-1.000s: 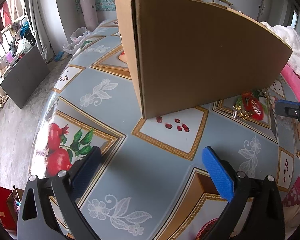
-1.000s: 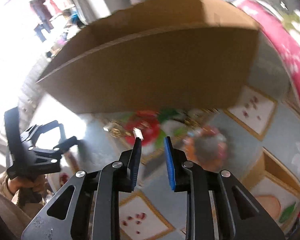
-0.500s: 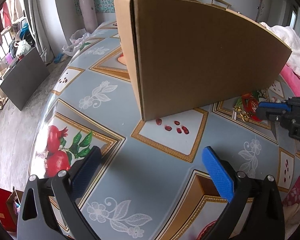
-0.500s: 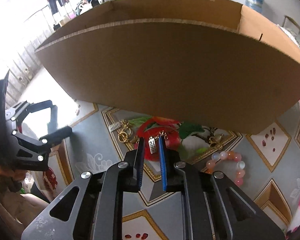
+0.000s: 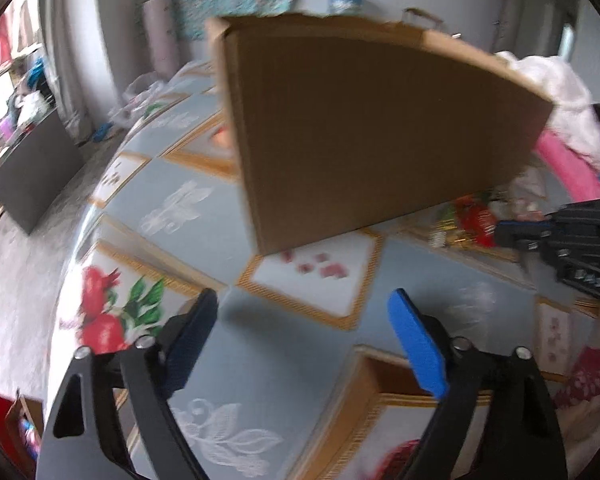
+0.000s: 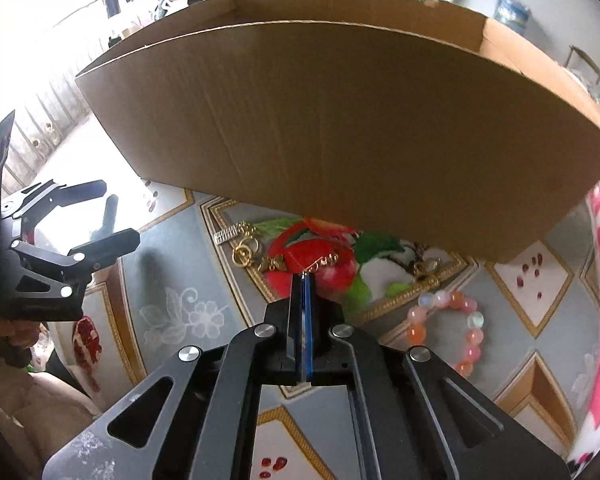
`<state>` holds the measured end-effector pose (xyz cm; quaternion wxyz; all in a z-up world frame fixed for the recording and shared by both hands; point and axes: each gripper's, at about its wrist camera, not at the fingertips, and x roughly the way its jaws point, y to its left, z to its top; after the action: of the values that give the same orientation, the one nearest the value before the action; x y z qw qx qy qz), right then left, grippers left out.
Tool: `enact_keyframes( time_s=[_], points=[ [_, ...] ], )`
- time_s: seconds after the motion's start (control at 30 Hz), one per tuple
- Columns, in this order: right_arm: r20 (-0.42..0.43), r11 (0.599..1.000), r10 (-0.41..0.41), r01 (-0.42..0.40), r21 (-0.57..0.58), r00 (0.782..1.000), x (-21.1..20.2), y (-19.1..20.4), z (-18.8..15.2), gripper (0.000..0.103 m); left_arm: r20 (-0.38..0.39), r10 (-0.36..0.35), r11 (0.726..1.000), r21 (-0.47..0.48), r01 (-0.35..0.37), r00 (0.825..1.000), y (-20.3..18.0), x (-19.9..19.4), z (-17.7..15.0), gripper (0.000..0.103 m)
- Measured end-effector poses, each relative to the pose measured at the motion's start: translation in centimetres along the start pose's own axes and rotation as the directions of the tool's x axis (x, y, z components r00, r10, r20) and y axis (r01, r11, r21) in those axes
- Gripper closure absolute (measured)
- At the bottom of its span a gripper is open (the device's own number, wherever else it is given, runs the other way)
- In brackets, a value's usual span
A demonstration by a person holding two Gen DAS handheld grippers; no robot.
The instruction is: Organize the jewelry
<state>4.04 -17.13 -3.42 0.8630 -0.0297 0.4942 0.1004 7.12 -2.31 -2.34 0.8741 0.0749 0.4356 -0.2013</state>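
Note:
A tall open cardboard box stands on the patterned table; it also shows in the left wrist view. Gold jewelry lies in front of it: a small gold charm, gold rings, a gold chain piece and another gold piece. A pink and white bead bracelet lies to the right. My right gripper is shut, its tips at the gold chain piece; what it holds is hidden. It shows in the left wrist view. My left gripper is open and empty above the table.
The table has a blue cloth with pomegranate pictures. Pink and white bedding lies at the right edge. The left gripper shows at the left in the right wrist view. The floor and a dark cabinet lie left of the table.
My right gripper moved down to the jewelry and closed its fingers fully at the gold chain piece. My left gripper stayed open and shifted slightly; its view is blurred.

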Motion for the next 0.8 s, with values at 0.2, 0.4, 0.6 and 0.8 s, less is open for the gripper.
enact_keyframes(
  time_s=[0.2, 0.4, 0.6, 0.8],
  points=[
    [0.007, 0.991, 0.082, -0.082, 0.105, 0.997, -0.5, -1.4, -1.1, 0.103, 0.043, -0.126, 0.986, 0.111, 0.121, 0.991, -3.4, -0.4, 0.9, 0.054],
    [0.022, 0.987, 0.102, -0.104, 0.126, 0.995, -0.9, -2.5, -1.5, 0.103, 0.007, -0.172, 0.972, 0.162, 0.169, 0.985, -5.6, 1.7, 2.6, 0.081],
    [0.03, 0.981, 0.134, -0.137, 0.141, 0.991, -1.4, -4.7, -1.9, 0.103, -0.02, -0.167, 0.971, 0.171, 0.168, 0.986, -6.5, 3.2, 3.5, 0.086],
    [0.037, 0.978, 0.146, -0.15, 0.145, 0.989, -1.5, -5.6, -1.7, 0.103, -0.029, -0.138, 0.967, 0.212, 0.141, 0.99, -7.5, 3.5, 3.7, 0.086]
  ],
)
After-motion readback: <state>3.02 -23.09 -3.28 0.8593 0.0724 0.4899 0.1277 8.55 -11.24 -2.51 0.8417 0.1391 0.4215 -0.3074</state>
